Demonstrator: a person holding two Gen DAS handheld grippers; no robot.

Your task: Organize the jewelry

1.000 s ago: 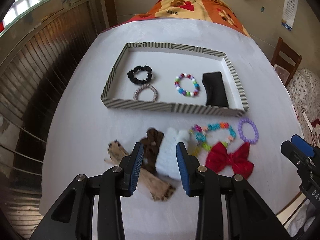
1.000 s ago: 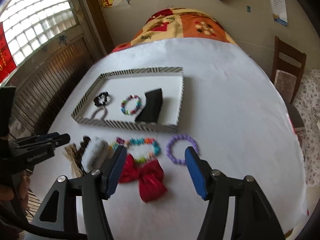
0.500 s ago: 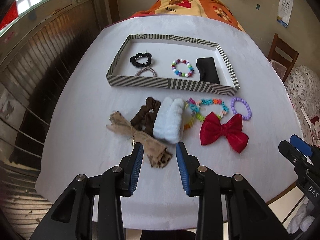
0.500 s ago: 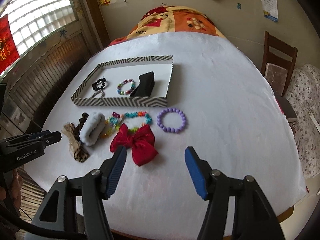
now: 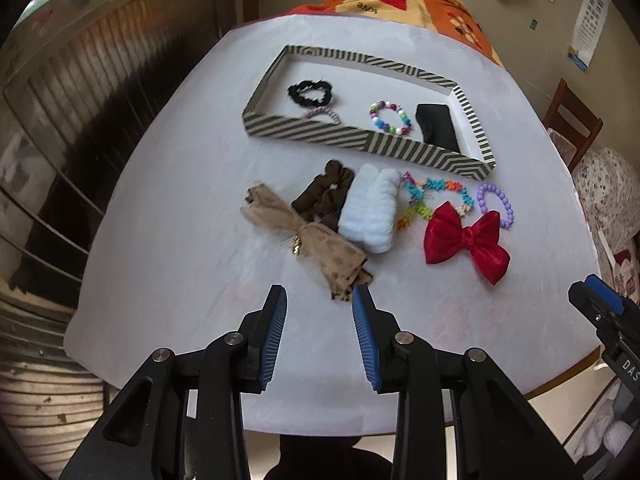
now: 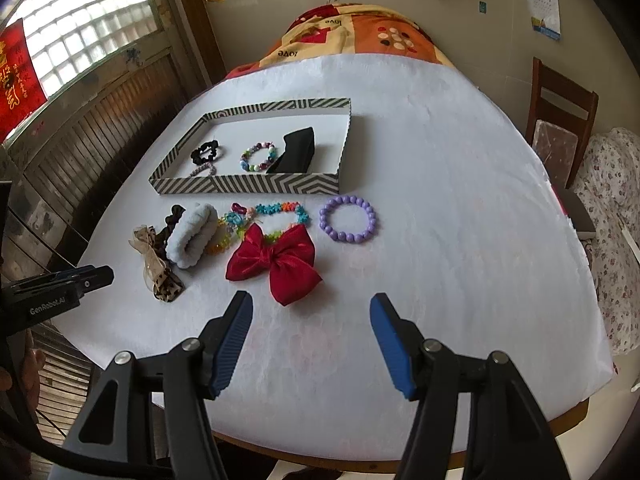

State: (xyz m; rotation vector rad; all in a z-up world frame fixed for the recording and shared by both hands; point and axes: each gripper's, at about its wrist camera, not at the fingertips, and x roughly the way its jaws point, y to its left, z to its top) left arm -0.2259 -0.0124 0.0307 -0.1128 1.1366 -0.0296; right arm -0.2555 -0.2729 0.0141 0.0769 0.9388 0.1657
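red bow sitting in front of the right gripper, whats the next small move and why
Probably ease the right gripper forward and down over the red bow. Its jaws are open and empty, the bow is the loose piece nearest them, and it lies outside the striped tray.

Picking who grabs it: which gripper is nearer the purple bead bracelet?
Right. The right gripper hovers just short of the purple bead bracelet, past the red bow. The left gripper sits by the tan leopard bow.
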